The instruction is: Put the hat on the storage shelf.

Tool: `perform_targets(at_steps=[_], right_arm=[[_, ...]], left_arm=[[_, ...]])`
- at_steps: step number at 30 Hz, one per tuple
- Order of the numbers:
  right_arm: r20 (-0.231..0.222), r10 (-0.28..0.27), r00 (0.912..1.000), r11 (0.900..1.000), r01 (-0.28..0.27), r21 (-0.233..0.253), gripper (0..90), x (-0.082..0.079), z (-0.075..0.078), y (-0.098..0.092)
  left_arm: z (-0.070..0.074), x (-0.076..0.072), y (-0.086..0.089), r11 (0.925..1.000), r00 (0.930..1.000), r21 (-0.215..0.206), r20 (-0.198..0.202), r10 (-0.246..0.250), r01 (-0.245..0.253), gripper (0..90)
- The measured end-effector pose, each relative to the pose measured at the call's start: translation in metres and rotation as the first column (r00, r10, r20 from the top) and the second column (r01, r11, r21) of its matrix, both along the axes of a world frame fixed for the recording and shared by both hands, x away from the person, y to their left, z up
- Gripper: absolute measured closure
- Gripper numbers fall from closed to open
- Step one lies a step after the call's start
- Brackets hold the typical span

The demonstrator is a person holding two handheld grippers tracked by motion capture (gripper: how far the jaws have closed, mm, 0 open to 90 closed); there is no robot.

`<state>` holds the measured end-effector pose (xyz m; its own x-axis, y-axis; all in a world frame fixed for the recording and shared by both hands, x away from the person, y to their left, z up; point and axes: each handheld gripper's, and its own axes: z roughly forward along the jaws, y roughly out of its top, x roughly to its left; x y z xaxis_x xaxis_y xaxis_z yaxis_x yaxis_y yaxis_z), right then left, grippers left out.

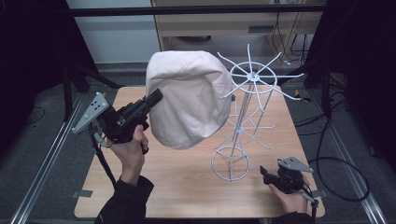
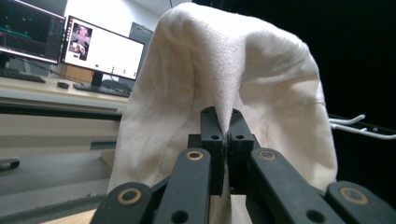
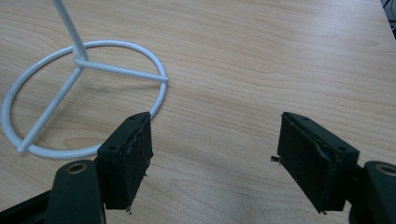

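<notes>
The left claw [image 1: 154, 99] pinches a fold of the soft, light cream hat [image 1: 189, 98], likely best held there, while the right claw [image 1: 264, 171] gapes empty near the bench's [image 1: 187, 186] right front corner.

Black two-jaw left gripper [image 1: 156, 96] with brass-ringed pivot screws, grey three-cornered perforated plate [image 1: 90, 112] on top, black cable [image 1: 103, 161] trailing down, matching black right gripper [image 1: 264, 172] with ridged pads, dark long sleeves [image 1: 125, 200]

A light wooden table [image 1: 187, 182] carried a white wire rack [image 1: 243, 126], its ring base [image 3: 84, 93] flat on the wood right of the middle.
</notes>
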<state>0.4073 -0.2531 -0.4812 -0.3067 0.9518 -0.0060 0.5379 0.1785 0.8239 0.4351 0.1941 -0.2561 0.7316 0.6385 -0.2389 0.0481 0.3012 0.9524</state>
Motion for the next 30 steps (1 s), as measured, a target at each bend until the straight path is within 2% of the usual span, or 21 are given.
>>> perform_targets(at_steps=[12, 22, 30], right_arm=[[0.0, 0.001, 1.0, 1.0, -0.001, -0.005, 26.7, 0.0, -0.001, 0.0], [-0.004, 0.0, 1.0, 1.0, 0.0, -0.002, 26.7, 0.0, 0.0, 0.0], [-0.004, -0.001, 1.0, 1.0, 0.001, -0.004, 26.7, 0.0, 0.0, 0.0]], left_arm=[[-0.017, 0.009, 0.002, 0.9981, 0.9988, 0.06, -0.047, -0.013, 0.016, 87.7], [-0.03, 0.01, -0.003, 0.994, 0.9979, 0.105, -0.061, -0.022, 0.028, 87.4], [-0.04, 0.009, -0.009, 0.9878, 0.997, 0.15, -0.071, -0.031, 0.041, 86.6]])
